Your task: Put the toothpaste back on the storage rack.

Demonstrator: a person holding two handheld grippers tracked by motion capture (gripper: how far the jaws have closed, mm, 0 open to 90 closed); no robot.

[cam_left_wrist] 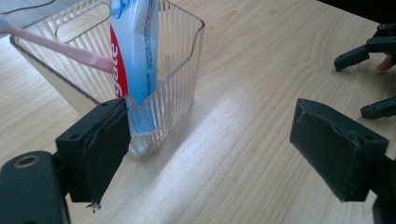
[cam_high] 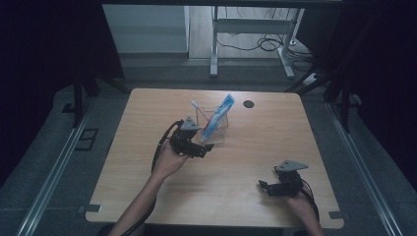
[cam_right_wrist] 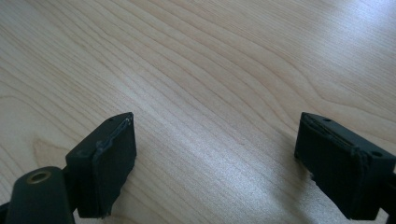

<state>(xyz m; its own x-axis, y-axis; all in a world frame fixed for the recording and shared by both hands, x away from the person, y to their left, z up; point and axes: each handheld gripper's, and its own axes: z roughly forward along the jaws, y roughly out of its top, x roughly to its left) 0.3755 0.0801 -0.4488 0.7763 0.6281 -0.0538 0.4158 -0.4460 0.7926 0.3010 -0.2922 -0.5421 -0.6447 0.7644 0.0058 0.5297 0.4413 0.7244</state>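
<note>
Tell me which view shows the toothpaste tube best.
The left gripper view: the toothpaste tube stands close up in the clear ribbed holder, its red and blue print visible. The high view shows it small and distant. The right gripper view shows bare tabletop.

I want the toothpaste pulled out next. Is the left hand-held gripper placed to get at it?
Probably yes. The left hand-held gripper is open right beside the clear holder, and the toothpaste tube sticks up well above the rim. The pink toothbrush leans away, so the tube's top looks free from above.

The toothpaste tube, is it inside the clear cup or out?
Inside. The toothpaste tube stands leaning in the clear ribbed cup, its top poking above the rim.
</note>
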